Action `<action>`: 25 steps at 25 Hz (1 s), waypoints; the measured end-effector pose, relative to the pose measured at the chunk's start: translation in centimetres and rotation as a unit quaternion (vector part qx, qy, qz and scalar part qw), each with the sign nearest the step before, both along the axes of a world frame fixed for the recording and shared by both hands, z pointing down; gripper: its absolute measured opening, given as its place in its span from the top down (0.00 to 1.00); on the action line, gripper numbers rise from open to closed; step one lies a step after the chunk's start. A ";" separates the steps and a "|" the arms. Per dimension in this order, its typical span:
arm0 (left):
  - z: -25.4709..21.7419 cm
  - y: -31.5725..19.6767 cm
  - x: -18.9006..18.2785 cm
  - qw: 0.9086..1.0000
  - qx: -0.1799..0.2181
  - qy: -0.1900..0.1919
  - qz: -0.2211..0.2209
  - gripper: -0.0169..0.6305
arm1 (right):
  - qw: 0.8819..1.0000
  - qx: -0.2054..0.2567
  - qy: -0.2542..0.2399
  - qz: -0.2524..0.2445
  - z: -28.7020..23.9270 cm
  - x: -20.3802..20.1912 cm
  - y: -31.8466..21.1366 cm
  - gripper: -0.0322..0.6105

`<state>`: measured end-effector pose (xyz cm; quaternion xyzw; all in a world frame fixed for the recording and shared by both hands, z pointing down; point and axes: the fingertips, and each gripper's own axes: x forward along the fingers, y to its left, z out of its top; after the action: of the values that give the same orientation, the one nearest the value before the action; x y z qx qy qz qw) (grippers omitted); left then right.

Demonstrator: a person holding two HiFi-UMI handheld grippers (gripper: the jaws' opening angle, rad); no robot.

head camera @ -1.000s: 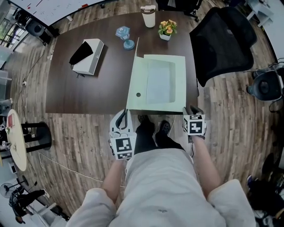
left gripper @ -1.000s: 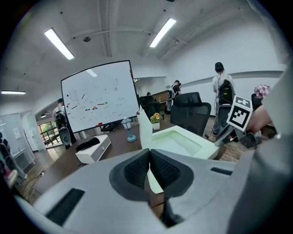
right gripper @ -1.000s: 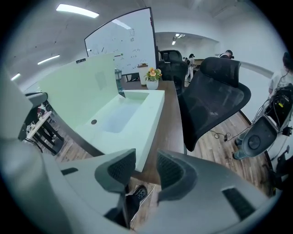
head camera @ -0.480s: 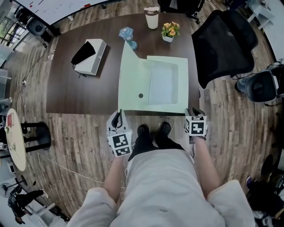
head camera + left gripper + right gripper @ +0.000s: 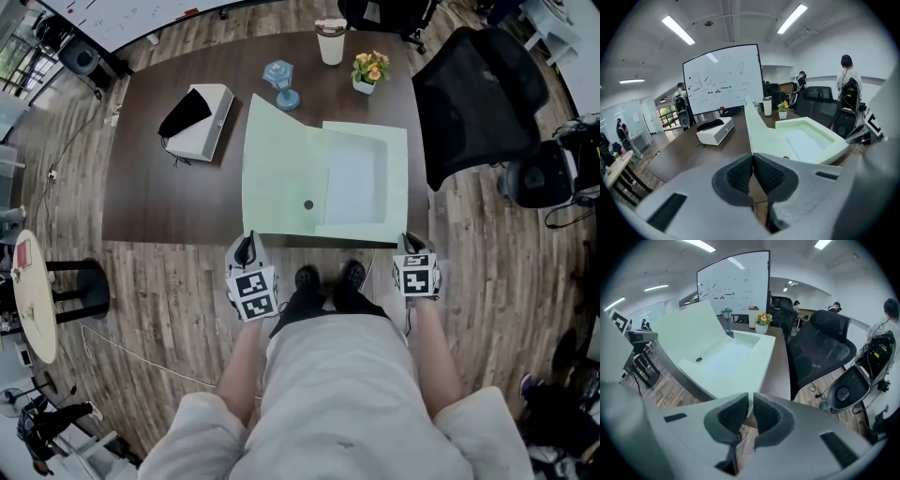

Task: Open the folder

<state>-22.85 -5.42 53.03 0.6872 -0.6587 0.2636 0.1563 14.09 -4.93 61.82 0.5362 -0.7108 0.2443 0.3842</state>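
While the pale green cardboard box folder point(image 5: 361, 183) lies on the near right part of the dark brown table point(image 5: 169, 192), flush with the table's near edge, its flat green cover point(image 5: 277, 169) stands raised and leans toward the table's left half. The step in hand is judged to be swinging the cover over, and it looks past the halfway mark. At the table's near edge, the left gripper point(image 5: 246, 247) has its jaws clamped on the cover's near free corner; in the left gripper view the thin board runs straight into the pinched pads. At the table's near right corner, the right gripper point(image 5: 411, 246) is closing. A narrow gap shows between its pads, with the near right corner of the folder's tray reaching into the top of that gap; firm contact is not confirmed. To do the step well, the right jaws should seat on the tray corner first, so the tray neither slides nor lifts off the table. The pinched corner should then travel in an arc about the hinge, not toward the table's near edge, which would likely bend the board or drag the folder off. The cover is better lowered than dropped. Two things to watch: the white rectangular box point(image 5: 197, 122) on the table's far left part and the small blue ornament point(image 5: 279, 82) near the table's far edge. Either might foul the cover.
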 end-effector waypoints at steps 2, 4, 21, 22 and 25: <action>0.6 -0.2 -0.9 1.000 -0.012 0.000 -0.003 0.96 | 1.000 -0.002 0.005 0.004 -0.1 -0.2 0.1 0.92; 1.2 -0.5 -1.6 1.000 -0.022 -0.001 -0.001 0.96 | 1.000 0.000 0.013 0.003 0.0 -0.2 0.1 0.93; 5.6 -1.8 -5.7 0.996 -0.082 0.029 0.030 0.95 | 0.996 0.012 0.082 0.020 0.0 -0.4 0.0 0.97; 5.9 -1.8 -6.0 0.995 -0.085 0.041 0.025 0.95 | 0.996 0.015 0.083 0.023 0.0 -0.4 0.0 0.97; 6.9 -1.9 -6.8 0.991 -0.100 0.092 0.000 0.96 | 0.995 0.021 0.092 0.030 -0.1 -0.4 -0.1 0.97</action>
<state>-29.66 -7.30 59.94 0.6897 -0.6115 0.2642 0.2838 13.69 -5.01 61.69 0.5856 -0.6612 0.1902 0.4286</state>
